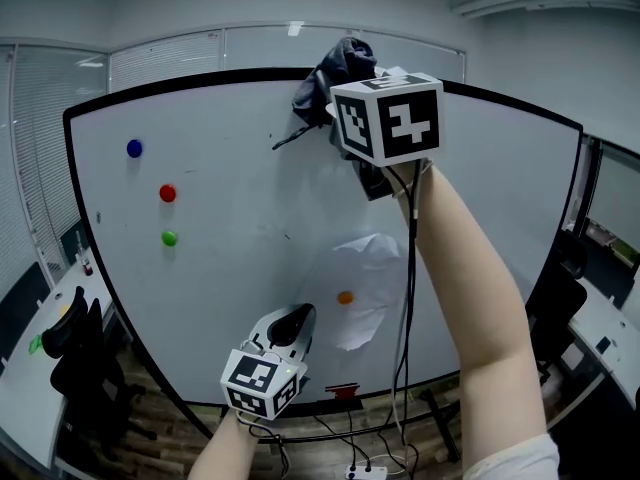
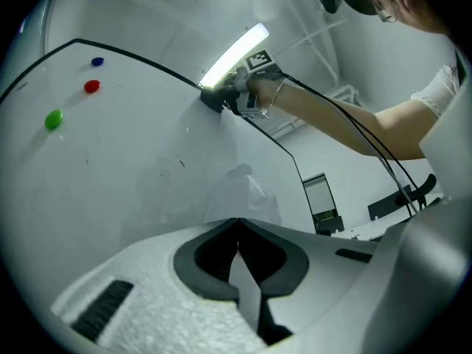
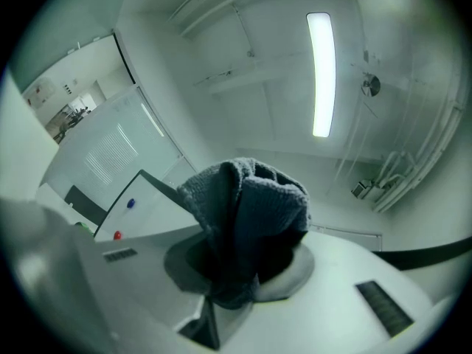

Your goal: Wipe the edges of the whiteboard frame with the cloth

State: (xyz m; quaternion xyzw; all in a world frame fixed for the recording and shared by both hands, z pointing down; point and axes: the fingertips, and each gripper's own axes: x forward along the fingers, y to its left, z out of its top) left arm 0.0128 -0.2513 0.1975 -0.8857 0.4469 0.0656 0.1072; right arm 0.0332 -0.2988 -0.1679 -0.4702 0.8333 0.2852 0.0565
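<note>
Soft, limp dark-grey terry cloth (image 3: 247, 198) sits bunched in the clenched right gripper (image 3: 237, 271) at the whiteboard's black top frame (image 1: 180, 86) — probably light, best pinched mid-bunch. The white left gripper (image 2: 237, 257) is closed, empty.

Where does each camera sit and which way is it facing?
Head view: on the head, facing the whiteboard; left tongs, right tongs, forearms show.
Left gripper view: on left tongs, looking up the whiteboard; shut jaws, right arm show.
Right gripper view: on right tongs, facing ceiling; jaws grip cloth.
Head and right views share the cloth.
</note>
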